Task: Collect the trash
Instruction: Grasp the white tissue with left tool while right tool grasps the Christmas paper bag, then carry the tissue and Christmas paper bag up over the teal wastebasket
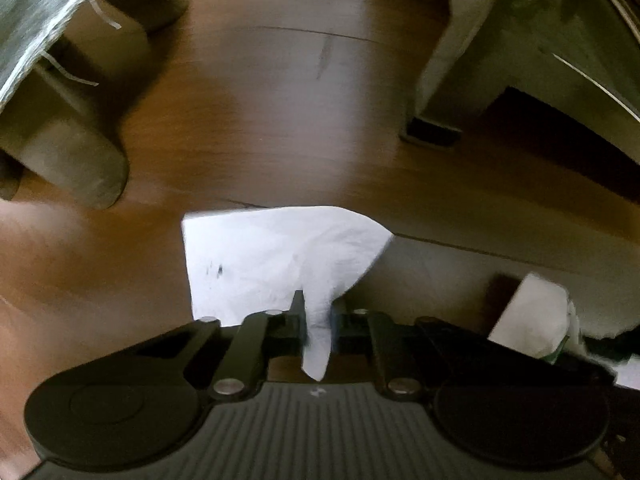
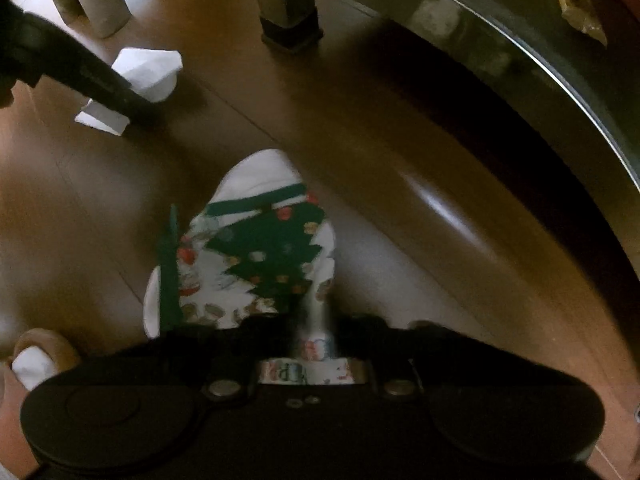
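Fingers of left gripper (image 1: 317, 316) pinch white napkin (image 1: 276, 256); right gripper (image 2: 316, 320) pinches printed napkin (image 2: 256, 256) (Christmas-tree pattern).

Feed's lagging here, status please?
Left gripper shut on white napkin. Right gripper shut on Christmas-print napkin. Both on wood floor. Nothing blocking.

both claws (image 1: 318, 312) (image 2: 316, 320) closed, pointing down.

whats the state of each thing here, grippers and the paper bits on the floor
left gripper: shut, pinching the white napkin
white napkin: creased, partly lifted, rest on the wood floor
right gripper: shut on the christmas napkin
christmas napkin: crumpled, tree print facing up, on the floor
table leg: upright, standing on the floor
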A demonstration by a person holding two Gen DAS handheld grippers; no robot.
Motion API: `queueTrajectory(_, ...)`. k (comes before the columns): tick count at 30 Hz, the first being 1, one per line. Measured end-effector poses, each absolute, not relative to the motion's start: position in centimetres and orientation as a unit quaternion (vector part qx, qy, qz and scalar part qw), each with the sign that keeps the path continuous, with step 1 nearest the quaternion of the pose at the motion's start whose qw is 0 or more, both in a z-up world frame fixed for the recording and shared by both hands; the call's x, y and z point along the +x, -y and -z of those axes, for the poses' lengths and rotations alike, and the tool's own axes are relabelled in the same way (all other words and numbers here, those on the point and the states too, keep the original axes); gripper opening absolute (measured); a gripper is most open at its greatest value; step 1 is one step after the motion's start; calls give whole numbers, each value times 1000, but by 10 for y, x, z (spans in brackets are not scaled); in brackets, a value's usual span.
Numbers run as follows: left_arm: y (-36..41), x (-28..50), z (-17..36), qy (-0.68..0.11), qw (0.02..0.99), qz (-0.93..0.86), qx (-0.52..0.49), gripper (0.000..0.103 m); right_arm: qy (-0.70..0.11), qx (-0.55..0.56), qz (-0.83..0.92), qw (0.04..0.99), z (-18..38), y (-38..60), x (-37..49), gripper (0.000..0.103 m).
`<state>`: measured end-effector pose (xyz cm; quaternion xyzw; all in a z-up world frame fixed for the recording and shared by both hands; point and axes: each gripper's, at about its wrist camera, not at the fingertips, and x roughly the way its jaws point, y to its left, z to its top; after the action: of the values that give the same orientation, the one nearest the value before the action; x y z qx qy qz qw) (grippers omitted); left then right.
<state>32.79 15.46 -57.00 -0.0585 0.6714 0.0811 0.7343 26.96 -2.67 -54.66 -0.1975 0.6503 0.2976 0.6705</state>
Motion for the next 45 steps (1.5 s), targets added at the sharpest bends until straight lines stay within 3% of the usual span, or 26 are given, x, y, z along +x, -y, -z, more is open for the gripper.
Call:
queueTrajectory(7, -163, 323, 553, -672, 734, -59, -84, 8, -634, -144, -298, 699, 514, 43, 261, 2)
queueTrajectory(17, -162, 291, 487, -661, 743, -12, -104, 7, -596, -86, -273, 750, 414, 76, 239, 2)
queueTrajectory(27, -126, 273, 333, -601, 784, 147, -58, 7, -518, -52, -244, 818, 263, 117, 228, 1)
queueTrajectory(37, -94, 248, 165, -489, 852, 180, -51, 7, -428, -12, -218, 877, 103, 160, 202, 1)
queueTrajectory(45, -72, 216, 70, -418, 888, 188, -44, 7, -341, -1, -198, 919, 5, 190, 182, 1)
